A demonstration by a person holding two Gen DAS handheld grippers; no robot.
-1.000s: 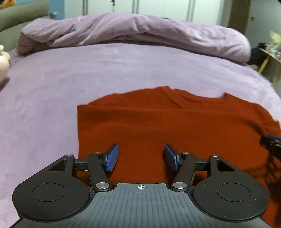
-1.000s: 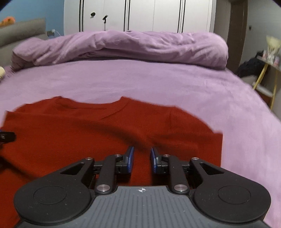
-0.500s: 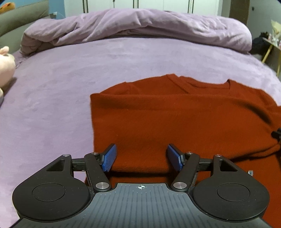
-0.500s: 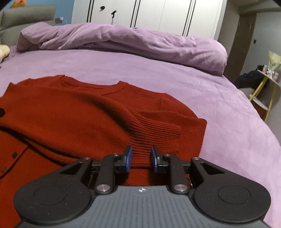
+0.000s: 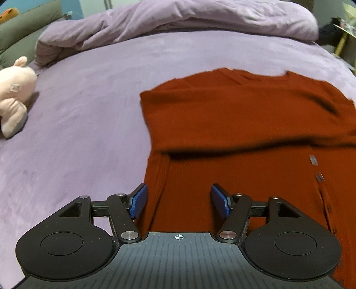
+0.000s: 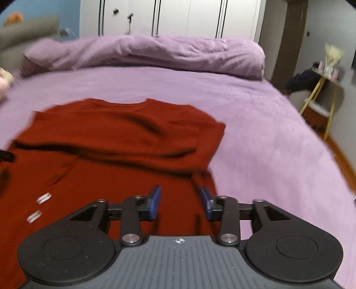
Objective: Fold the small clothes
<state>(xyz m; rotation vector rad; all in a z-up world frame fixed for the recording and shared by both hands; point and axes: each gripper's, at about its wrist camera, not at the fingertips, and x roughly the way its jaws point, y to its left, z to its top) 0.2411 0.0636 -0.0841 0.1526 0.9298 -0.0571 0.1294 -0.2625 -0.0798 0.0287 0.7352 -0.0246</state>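
A rust-red knitted sweater (image 5: 244, 124) lies on the purple bed (image 5: 89, 115), its far part folded over toward me so a fold edge crosses it. My left gripper (image 5: 179, 201) hangs open above the sweater's near left edge with nothing between its blue pads (image 5: 139, 200). In the right wrist view the same sweater (image 6: 124, 135) shows small silver tags (image 6: 43, 197) at the left. My right gripper (image 6: 180, 200) is over the sweater's near right edge; its jaws are opening and hold nothing.
A crumpled purple duvet (image 5: 178, 20) lies across the far end of the bed. A pink plush toy (image 5: 13, 93) rests at the left. White wardrobe doors (image 6: 178, 17) stand behind, and a yellow-legged side table (image 6: 320, 93) is right of the bed.
Both grippers drew back toward me from the fold, so more of the sweater's near part shows. The right gripper's jaws went from nearly shut to apart. The folded layer lies flat on the sweater.
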